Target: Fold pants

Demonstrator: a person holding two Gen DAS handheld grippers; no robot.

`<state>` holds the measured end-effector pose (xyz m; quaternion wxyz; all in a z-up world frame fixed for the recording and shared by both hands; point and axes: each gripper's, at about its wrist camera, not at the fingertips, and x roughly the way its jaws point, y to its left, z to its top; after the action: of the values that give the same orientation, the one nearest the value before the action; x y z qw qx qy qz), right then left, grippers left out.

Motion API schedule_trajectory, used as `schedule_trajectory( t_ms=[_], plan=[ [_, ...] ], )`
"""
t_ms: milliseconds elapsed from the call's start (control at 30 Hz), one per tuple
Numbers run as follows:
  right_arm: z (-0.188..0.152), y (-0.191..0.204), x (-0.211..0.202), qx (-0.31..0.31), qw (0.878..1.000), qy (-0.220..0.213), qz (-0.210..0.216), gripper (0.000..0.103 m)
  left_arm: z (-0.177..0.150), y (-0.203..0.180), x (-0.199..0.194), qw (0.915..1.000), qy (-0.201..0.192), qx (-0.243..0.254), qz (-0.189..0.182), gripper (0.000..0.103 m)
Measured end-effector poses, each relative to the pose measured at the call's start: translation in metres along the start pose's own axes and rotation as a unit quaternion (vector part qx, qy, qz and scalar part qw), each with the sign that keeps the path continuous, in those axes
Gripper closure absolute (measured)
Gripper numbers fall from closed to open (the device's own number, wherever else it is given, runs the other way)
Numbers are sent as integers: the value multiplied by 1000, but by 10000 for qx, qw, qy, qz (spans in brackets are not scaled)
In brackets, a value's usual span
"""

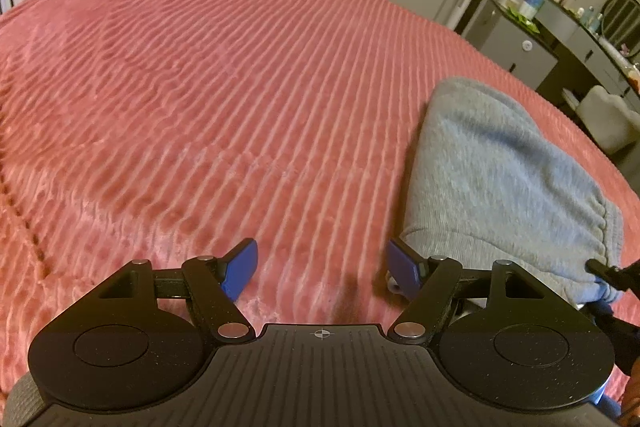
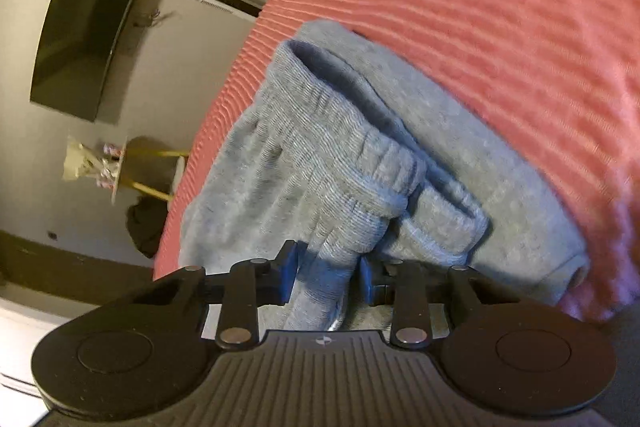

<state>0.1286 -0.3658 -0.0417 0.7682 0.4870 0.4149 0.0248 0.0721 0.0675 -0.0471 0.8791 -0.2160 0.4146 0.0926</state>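
My left hand-held gripper hangs wide open with nothing between its blue pads, over the pink ribbed bedspread; ahead of it the bed lies bare right across to its far edge, leaving plenty of room. The grey pants sit folded in a bundle near the bed's right edge, just beside that gripper, long axis running from the near edge toward the far one. My right hand-held gripper is pinched on a bunched fold of the pants at their near end, by the gathered elastic band.
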Motion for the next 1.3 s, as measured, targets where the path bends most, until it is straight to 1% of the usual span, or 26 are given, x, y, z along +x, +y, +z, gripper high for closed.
schedule_trajectory(
  t_ms=[33, 67, 100, 133, 200, 267, 300, 333, 400, 433, 500, 533, 567, 600, 667, 767, 800, 833, 900, 933, 967, 1033, 1067, 1133, 1267, 1300],
  plan=[
    [-2, 5, 0, -152, 9998, -17, -110, 79, 0, 1, 0, 10000, 4, -20, -2, 27],
    [-2, 12, -5, -465, 9985, -66, -269, 91, 0, 2, 0, 10000, 9, -52, -13, 27],
    [-5, 19, -6, -758, 9965, -132, -332, 92, 0, 3, 0, 10000, 14, -79, -20, 27],
    [-8, 21, -13, -725, 9971, -155, -144, 93, 0, 3, 0, 9999, 18, -98, -21, 27],
    [-5, 14, -30, -161, 9968, -43, 784, 93, 1, 3, 0, 9999, 19, -106, -36, 27],
    [-3, 9, -37, 48, 9951, -69, 987, 93, 1, 3, 0, 9999, 13, -106, -40, 27],
    [-2, 7, -41, -261, 9985, -136, 469, 93, 1, 3, 0, 9999, 23, -103, -40, 27],
    [-2, 7, -41, -261, 9985, -136, 469, 92, 1, 3, 1, 9999, 39, -100, -37, 27],
    [-6, 1, -28, -1067, 9921, 199, -623, 88, 1, 3, 0, 9999, 39, -117, -25, 27],
    [-8, -3, -34, -907, 9948, 138, -442, 87, 1, 4, -1, 9999, 13, -136, -42, 27],
    [-7, -4, -40, -767, 9963, 122, -368, 69, 1, 6, -3, 9998, -31, -187, -75, 27],
    [-6, -3, -46, -697, 9965, 90, -444, 64, 1, 6, -3, 9998, -29, -204, -78, 27],
    [-3, -1, -57, -775, 9942, -124, -737, 53, 1, 6, -2, 9998, -18, -205, -68, 27],
    [-3, -1, -57, -775, 9942, -124, -737, 44, 1, 5, -2, 9998, -3, -183, -57, 27],
    [0, -12, -67, -881, 9921, -248, -853, 42, 1, 2, 0, 9999, 17, -118, -30, 27],
    [7, -27, -60, -522, 9964, -102, -655, 40, 0, 1, -2, 10000, 6, -75, -26, 27],
    [9, -35, -55, -324, 9980, -34, -546, 38, 0, 2, -2, 10000, -7, -91, -30, 27],
    [12, -44, -44, -10, 9998, 4, -211, 35, 0, 3, -3, 9999, -15, -120, -37, 27],
    [18, -48, -35, 265, 9996, 20, 68, 12, 0, 4, -4, 9998, -23, -167, -46, 26],
    [20, -46, -33, 319, 9994, 35, 127, 9, 0, 4, -3, 9998, -17, -174, -41, 26],
    [20, -46, -33, 319, 9994, 35, 127, 10, 0, 4, -3, 9999, -7, -169, -27, 26],
    [20, -38, -32, 227, 9997, -60, -31, 47, 0, 2, -3, 9999, -3, -134, -16, 26],
    [18, -32, -34, -11, 9998, -182, -24, 59, 0, 1, -3, 9999, -8, -121, -20, 26],
    [11, -26, -44, -307, 9982, -379, 335, 59, 0, 1, -3, 9999, 3, -103, -15, 26],
    [14, -27, -32, -122, 9992, -174, 348, 39, 0, -1, -1, 10000, 48, -61, 40, 26],
    [15, -24, -26, -102, 9994, -131, 298, 39, 0, -1, -1, 10000, 41, -56, 36, 26]
  ],
)
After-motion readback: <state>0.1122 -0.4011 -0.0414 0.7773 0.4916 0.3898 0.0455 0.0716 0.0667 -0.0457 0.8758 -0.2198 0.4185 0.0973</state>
